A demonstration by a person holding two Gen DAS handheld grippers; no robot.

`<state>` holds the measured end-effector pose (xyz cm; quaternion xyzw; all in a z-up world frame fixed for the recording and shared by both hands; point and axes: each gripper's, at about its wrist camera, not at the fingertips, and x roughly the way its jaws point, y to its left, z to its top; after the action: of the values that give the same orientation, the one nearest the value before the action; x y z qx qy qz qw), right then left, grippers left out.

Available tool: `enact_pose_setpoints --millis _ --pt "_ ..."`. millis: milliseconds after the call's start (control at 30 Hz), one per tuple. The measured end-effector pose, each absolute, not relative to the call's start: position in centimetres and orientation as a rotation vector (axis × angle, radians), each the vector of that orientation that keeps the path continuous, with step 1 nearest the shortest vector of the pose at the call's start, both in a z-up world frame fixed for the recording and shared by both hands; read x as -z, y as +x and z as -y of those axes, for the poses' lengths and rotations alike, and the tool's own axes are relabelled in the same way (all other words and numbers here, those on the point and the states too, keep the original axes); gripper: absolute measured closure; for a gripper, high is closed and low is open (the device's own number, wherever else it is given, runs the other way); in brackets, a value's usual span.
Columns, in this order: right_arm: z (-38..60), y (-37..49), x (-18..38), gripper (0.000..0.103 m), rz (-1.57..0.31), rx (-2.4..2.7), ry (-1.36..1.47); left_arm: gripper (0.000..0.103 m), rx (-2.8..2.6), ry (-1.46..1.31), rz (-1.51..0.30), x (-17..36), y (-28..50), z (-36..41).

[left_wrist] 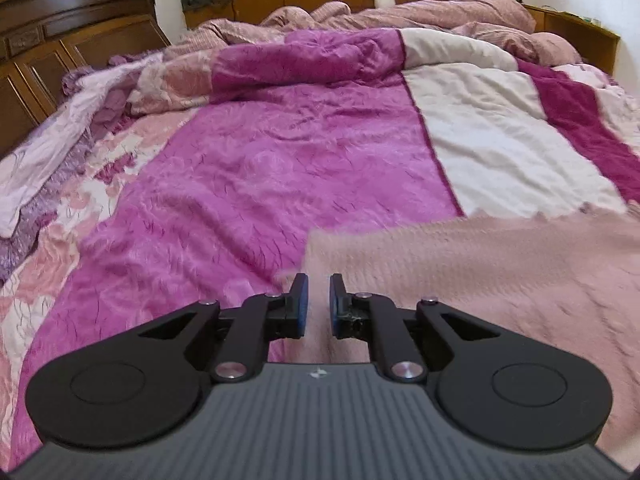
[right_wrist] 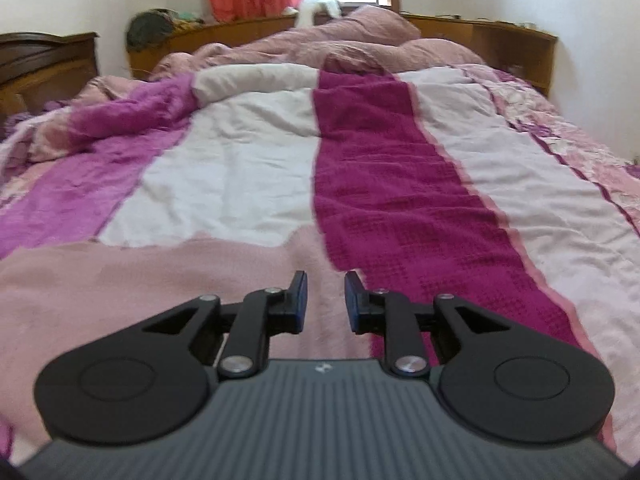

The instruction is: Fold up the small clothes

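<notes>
A pale pink knitted garment (left_wrist: 460, 280) lies spread on the bed, filling the lower right of the left wrist view. My left gripper (left_wrist: 318, 284) sits at its left edge, jaws nearly together, with a pinched crease of the pink cloth between the blue pads. In the right wrist view the same pink garment (right_wrist: 140, 280) covers the lower left. My right gripper (right_wrist: 326, 280) hovers over its right edge, jaws a little apart, the pads pressing on nothing. The cloth directly under both grippers is hidden by their bodies.
The bed is covered by a quilt of bright purple (left_wrist: 260, 168), white (right_wrist: 224, 184) and dark magenta (right_wrist: 400, 200) stripes. Rumpled pink bedding (left_wrist: 400, 20) is piled at the far end. A dark wooden headboard (left_wrist: 60, 40) stands at the left, a low wooden shelf (right_wrist: 500, 36) behind.
</notes>
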<state>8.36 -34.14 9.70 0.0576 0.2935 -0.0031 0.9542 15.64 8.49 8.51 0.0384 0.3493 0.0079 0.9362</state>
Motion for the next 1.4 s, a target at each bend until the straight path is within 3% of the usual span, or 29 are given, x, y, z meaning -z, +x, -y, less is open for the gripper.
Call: enact_pose_setpoints --millis 100,200,600,867,933,1067,1100,1400 --pt "33.6 6.9 -9.6 0.076 -0.621 -0.038 0.138 0.091 0.025 0.079 -0.724 -9.3 13.3 -8.0" --pt "33.1 5.5 -9.2 0.059 -0.632 -0.04 0.155 0.091 0.058 0.087 -0.73 -9.6 11.0 -7.3" --pt "33.7 3.8 -6.5 0.059 -0.675 -0.007 0.215 0.091 0.07 0.062 -0.799 -6.7 8.8 -6.6" --pt "34.8 3.2 -7.1 0.058 -0.673 -0.013 0.297 0.09 0.048 0.035 -0.817 -7.8 8.4 -6.6" --pt "35.5 3.0 -7.3 0.056 -0.676 -0.025 0.339 0.083 0.037 0.02 -0.825 -8.1 8.0 -6.7" --pt "36.9 2.0 -7.6 0.036 -0.663 -0.014 0.416 0.063 0.0 -0.008 -0.831 -8.8 7.0 -6.7" --pt "37.1 1.9 -7.6 0.035 -0.662 -0.007 0.426 0.059 -0.011 -0.01 -0.83 -9.0 6.7 -6.6" --pt "39.2 2.0 -5.0 0.033 -0.729 -0.064 0.631 0.054 -0.043 -0.016 -0.855 -8.9 5.5 -5.8"
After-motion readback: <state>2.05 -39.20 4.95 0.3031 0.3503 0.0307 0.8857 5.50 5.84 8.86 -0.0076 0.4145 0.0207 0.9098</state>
